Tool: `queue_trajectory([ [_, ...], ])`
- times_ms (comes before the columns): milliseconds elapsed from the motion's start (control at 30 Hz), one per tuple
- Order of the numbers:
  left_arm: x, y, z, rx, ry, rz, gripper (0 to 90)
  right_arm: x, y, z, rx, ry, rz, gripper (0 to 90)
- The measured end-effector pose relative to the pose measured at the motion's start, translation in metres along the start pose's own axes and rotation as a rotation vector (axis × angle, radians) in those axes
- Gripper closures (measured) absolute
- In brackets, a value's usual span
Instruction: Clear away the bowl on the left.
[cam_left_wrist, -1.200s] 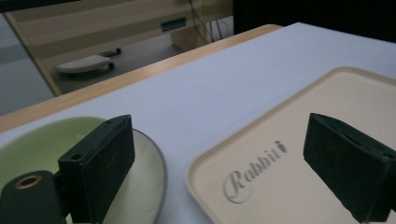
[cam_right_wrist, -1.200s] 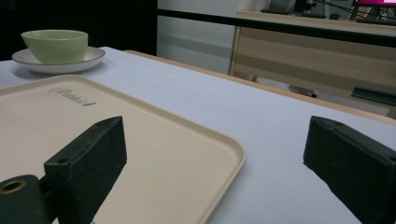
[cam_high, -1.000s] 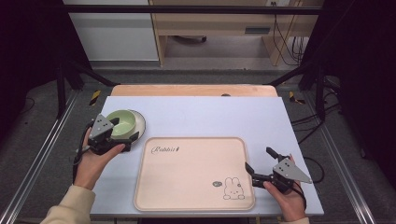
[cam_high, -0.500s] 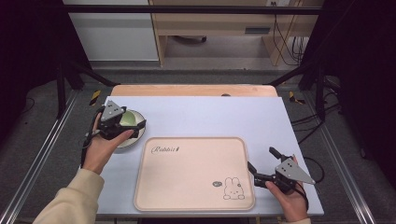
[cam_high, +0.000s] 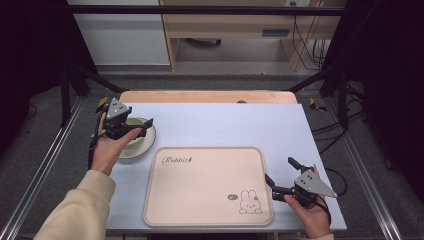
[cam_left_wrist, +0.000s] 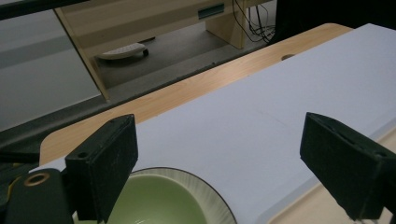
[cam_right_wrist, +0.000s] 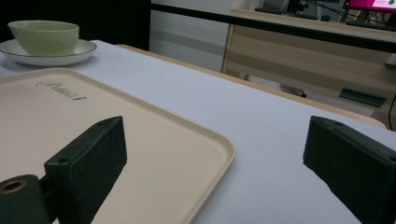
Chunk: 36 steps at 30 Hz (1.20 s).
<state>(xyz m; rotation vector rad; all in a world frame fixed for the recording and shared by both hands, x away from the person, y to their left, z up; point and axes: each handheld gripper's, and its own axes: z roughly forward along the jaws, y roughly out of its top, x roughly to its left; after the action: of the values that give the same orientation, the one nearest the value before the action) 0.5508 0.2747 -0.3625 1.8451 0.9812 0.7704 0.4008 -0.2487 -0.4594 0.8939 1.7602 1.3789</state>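
A pale green bowl (cam_high: 136, 131) sits on a white plate (cam_high: 135, 149) with a dark rim at the table's left. My left gripper (cam_high: 143, 127) hangs open just over the bowl's left side, with nothing between its jaws. In the left gripper view the bowl (cam_left_wrist: 154, 203) and the plate's rim (cam_left_wrist: 212, 198) lie under the left gripper (cam_left_wrist: 224, 163). A beige tray (cam_high: 200, 200) with a rabbit print lies at the front middle. My right gripper (cam_high: 279, 170) is open at the tray's right edge. The right gripper view shows the right gripper (cam_right_wrist: 219, 172), the tray (cam_right_wrist: 93, 121) and the far bowl (cam_right_wrist: 44, 37).
The table top (cam_high: 240, 125) is pale blue-white with a wooden strip (cam_high: 207, 96) along its far edge. Metal frame rails run along both sides. A wooden cabinet and cables stand on the floor beyond the table.
My left gripper has moved forward, away from the person, from the plate's near side to over the bowl. The right gripper has barely shifted.
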Motion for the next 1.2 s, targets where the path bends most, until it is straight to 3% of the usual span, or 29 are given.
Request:
queue_trajectory([
  [67,0.012,-0.006,0.002,-0.001,0.016,-0.038,11.6,0.001,0.0,0.001,0.003,0.003,-0.001,6.2],
  [200,0.025,-0.013,0.003,0.002,0.039,-0.059,11.8,0.001,0.0,0.001,0.005,0.005,-0.006,6.2],
  [467,0.045,-0.027,0.005,0.028,0.069,-0.069,11.8,0.003,0.0,0.002,0.015,0.007,-0.008,6.2],
  [633,0.05,-0.031,0.006,0.039,0.09,-0.06,13.0,0.004,0.0,0.003,0.013,0.011,-0.015,6.2],
  [900,0.062,-0.045,0.008,0.066,0.122,-0.112,14.1,0.005,0.002,0.002,0.008,0.017,-0.014,6.6],
  [967,0.063,-0.048,0.008,0.081,0.141,-0.101,15.2,0.005,0.002,0.002,0.007,0.02,-0.016,6.6],
  [1200,0.067,-0.054,0.005,0.095,0.174,-0.13,20.8,0.004,0.002,0.0,0.009,0.02,-0.007,6.5],
])
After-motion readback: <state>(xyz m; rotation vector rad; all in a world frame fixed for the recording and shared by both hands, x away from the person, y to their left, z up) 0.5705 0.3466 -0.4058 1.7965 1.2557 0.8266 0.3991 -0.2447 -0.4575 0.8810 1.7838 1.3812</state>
